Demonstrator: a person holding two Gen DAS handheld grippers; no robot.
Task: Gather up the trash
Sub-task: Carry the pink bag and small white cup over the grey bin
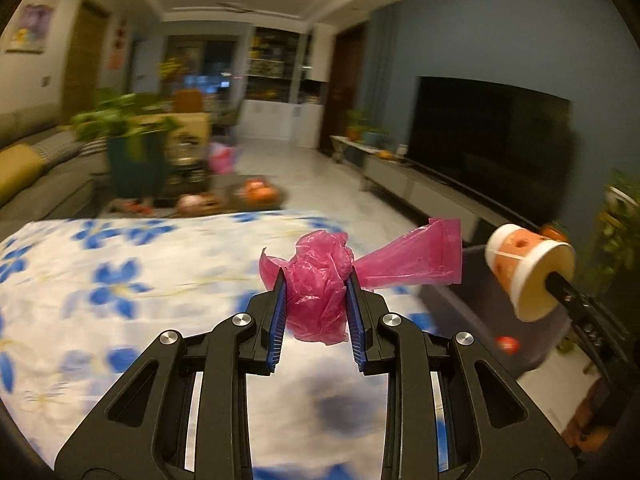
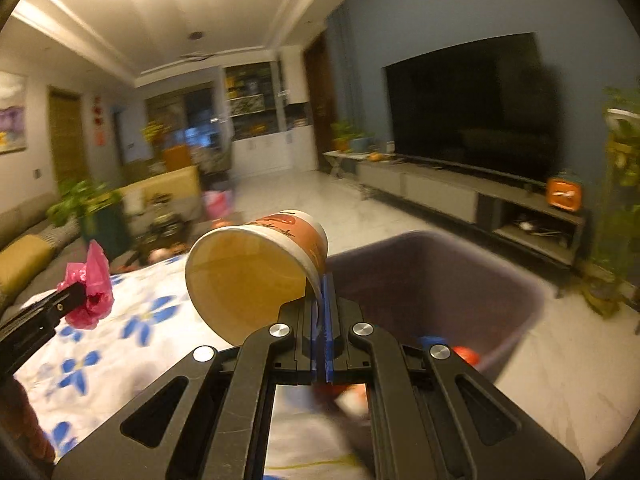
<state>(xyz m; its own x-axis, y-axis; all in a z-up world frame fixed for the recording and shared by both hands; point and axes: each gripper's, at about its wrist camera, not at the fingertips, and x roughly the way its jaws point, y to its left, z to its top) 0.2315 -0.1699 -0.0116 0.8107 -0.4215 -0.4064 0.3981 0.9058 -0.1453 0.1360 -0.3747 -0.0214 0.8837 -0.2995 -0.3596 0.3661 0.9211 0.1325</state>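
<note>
My left gripper (image 1: 315,280) is shut on a crumpled pink plastic bag (image 1: 320,284), whose loose end trails to the right. It hangs over the white cloth with blue flowers (image 1: 120,280). My right gripper (image 2: 322,280) is shut on the rim of an orange and white paper cup (image 2: 248,272), which lies on its side with its mouth toward the camera. The cup (image 1: 528,268) also shows at the right of the left wrist view, and the bag (image 2: 90,292) at the left of the right wrist view. A dark grey bin (image 2: 440,280) stands just beyond and right of the cup, with trash at its bottom.
A low TV cabinet (image 2: 460,196) with a large dark screen (image 2: 472,104) runs along the blue wall at right. A sofa (image 1: 36,176), potted plants (image 1: 128,120) and a cluttered low table (image 1: 224,196) lie behind the cloth. Pale floor (image 2: 560,360) surrounds the bin.
</note>
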